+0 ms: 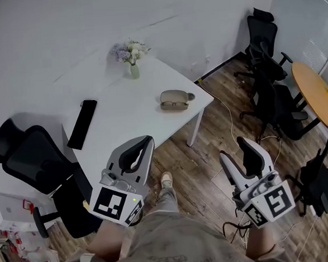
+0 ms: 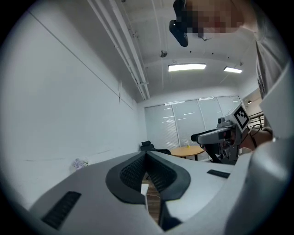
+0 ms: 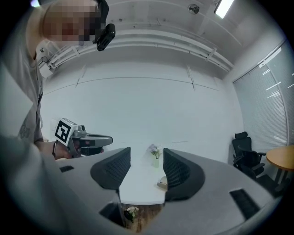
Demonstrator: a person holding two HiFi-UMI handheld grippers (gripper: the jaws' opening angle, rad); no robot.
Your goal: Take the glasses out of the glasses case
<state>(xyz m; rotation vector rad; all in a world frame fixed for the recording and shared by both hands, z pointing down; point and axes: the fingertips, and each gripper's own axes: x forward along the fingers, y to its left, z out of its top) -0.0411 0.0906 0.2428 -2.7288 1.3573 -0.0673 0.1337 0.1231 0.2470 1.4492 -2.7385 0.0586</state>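
Ceiling lights (image 2: 187, 67) are washing the room in even, cool light and glaring white in the left gripper view. The head view is looking dim and greyish, with the chair (image 1: 34, 159) casting only a faint shadow. Both gripper views are bending hard toward round black edges; the left gripper (image 2: 146, 156), close to the lens, is looking soft.

Left gripper (image 2: 146, 153): jaw tips together, nothing between. Beyond tips: black chair (image 2: 148, 146), round wooden table (image 2: 186, 150). Right gripper (image 2: 202, 136) at right. Flowers (image 2: 80, 163) low left by white wall.
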